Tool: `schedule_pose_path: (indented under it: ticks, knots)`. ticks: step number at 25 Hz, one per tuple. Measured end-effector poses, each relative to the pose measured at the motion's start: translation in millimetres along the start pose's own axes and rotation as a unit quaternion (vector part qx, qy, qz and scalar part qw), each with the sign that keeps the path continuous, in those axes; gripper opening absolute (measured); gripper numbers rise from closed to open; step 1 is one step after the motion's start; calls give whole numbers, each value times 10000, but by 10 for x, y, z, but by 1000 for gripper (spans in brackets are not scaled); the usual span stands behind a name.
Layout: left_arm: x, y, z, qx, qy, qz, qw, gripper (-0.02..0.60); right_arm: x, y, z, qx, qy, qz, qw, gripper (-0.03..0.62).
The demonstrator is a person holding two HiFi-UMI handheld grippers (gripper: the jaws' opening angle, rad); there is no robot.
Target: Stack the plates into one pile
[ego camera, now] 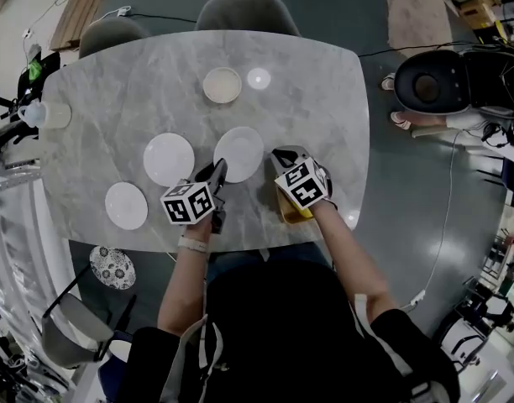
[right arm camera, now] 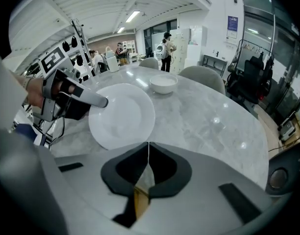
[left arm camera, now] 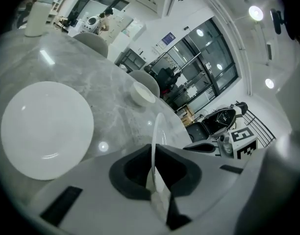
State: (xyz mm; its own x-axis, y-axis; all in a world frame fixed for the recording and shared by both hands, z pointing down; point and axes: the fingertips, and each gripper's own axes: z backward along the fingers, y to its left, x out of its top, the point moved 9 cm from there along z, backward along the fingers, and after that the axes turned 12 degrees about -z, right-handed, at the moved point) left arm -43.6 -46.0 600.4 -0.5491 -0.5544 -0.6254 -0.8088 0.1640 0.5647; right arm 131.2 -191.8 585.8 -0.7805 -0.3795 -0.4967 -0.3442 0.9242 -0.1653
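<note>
Several white plates lie on the marble table [ego camera: 324,99]. My left gripper [ego camera: 219,171] is shut on the near left rim of the middle plate [ego camera: 240,151]. In the left gripper view that plate [left arm camera: 158,129] stands edge-on between the closed jaws of the left gripper [left arm camera: 155,153]. My right gripper [ego camera: 277,157] sits at the plate's right rim. In the right gripper view the right gripper [right arm camera: 149,148] has its jaws together with nothing between them, just short of the plate [right arm camera: 123,116]. A second plate [ego camera: 169,159] lies to the left, and a smaller plate [ego camera: 126,205] lies at the near left.
A small cream bowl [ego camera: 222,85] stands at the table's far middle. A white cup [ego camera: 55,114] sits at the far left edge. Two grey chairs [ego camera: 244,11] stand behind the table. A patterned plate [ego camera: 112,267] lies below the near left corner.
</note>
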Motion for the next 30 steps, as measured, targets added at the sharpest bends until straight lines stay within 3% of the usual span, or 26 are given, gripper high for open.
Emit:
schedule_pose_path:
  ticks: [16, 30]
  knots:
    - [70, 715, 774, 531, -779, 655, 9934, 26, 201, 545, -232, 105, 115, 367, 9992, 17]
    - [65, 1288, 1217, 553, -829, 832, 9915, 26, 374, 1041, -459, 90, 204, 405, 9989, 17]
